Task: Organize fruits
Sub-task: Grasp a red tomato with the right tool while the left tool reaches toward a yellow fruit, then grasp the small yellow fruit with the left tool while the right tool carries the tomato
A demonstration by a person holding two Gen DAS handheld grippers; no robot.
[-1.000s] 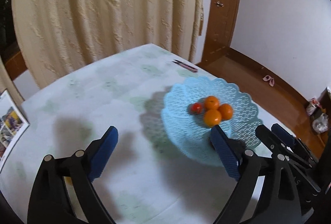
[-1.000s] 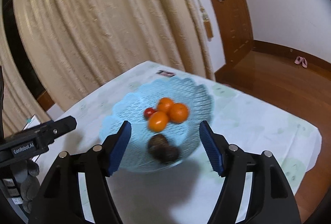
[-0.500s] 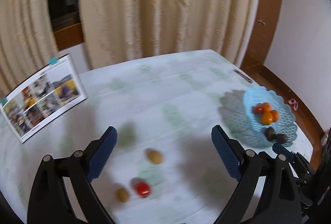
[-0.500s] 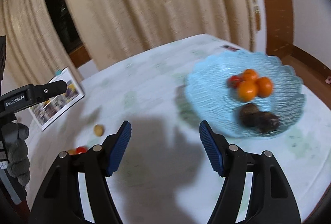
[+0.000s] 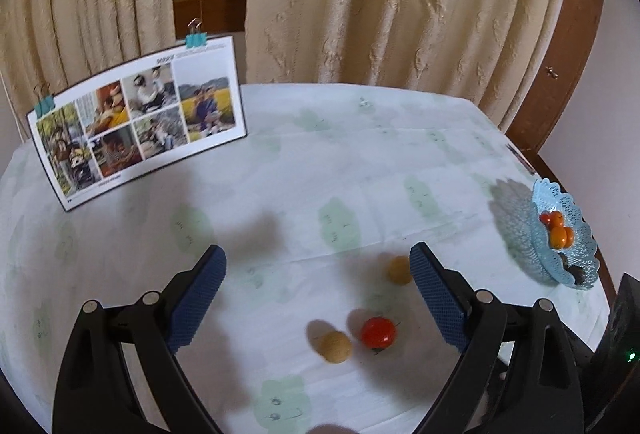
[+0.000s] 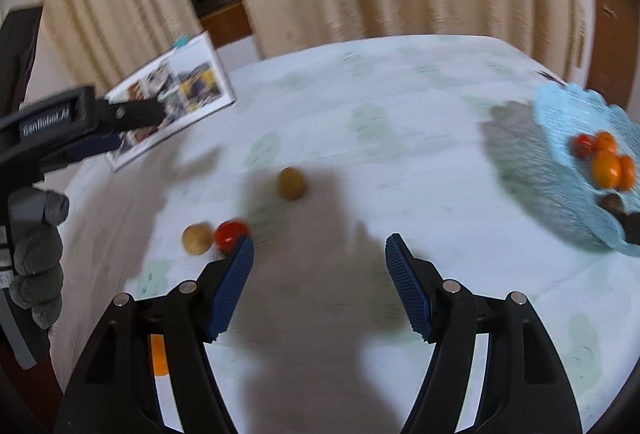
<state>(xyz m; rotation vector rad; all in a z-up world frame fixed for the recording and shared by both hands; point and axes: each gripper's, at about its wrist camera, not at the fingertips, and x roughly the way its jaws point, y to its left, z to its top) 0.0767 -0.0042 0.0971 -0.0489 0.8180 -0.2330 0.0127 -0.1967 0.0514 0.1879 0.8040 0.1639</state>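
You are reaching for loose fruit: both grippers gape wide, empty. From the left gripper [image 5: 318, 298], the red tomato [image 5: 378, 332] lies at four o'clock beside a tan fruit [image 5: 336, 346]; the blue basket [image 5: 541, 258] sits at three o'clock. Next, straddle the tomato before closing the right gripper [image 6: 319, 284].

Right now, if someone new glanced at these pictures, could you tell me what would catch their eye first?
Probably the red tomato on the pale tablecloth, lying loose between two tan fruits in front of the open left gripper. Next, the blue lace basket of oranges at the table's right edge, and the photo calendar standing at the back left.
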